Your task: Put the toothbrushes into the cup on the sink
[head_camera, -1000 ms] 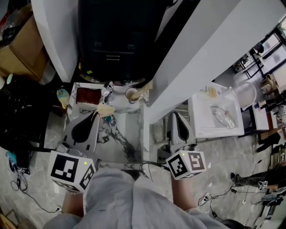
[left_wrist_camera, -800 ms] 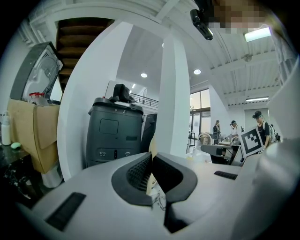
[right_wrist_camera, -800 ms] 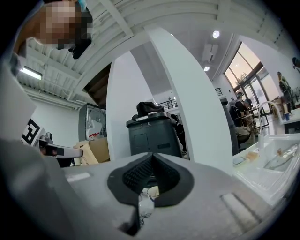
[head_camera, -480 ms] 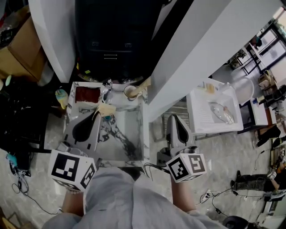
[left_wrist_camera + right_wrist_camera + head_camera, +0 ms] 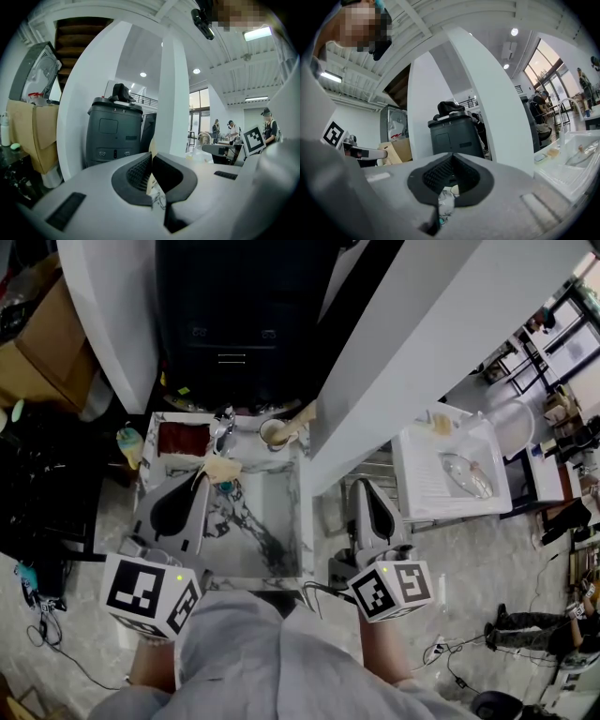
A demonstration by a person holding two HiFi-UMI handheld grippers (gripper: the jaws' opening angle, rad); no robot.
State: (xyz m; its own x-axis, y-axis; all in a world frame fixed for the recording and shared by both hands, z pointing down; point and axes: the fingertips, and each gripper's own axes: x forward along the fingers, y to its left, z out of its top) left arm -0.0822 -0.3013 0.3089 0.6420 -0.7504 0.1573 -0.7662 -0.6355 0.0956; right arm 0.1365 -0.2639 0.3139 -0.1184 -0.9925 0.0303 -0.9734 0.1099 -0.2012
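the marble sink [image 5: 306, 521] sits low in the middle, with a white pillar [image 5: 422, 362] close on its right. the left tool [image 5: 204, 478] hangs over the sink's left rim. its jaws are narrow, pinched on what looks like a tan toothbrush [image 5: 221, 470] that pokes out past their tip. the right tool [image 5: 362, 486] is off the sink to the right, beside the pillar, with its jaws fully together and nothing in them. the cup [image 5: 274, 435] stands at the sink's back edge, just beside the tap [image 5: 225, 432]. one tan brush [image 5: 302, 418] already leans out of it to the right.

risks, as i judge them:
- the grip looks thin, so the toothbrush could swivel or slip into the basin on the way.
- the tap stands close to the path and could catch it.
- the leaning brush crowds the cup's mouth, so a careless drop could knock it out or tip the cup.
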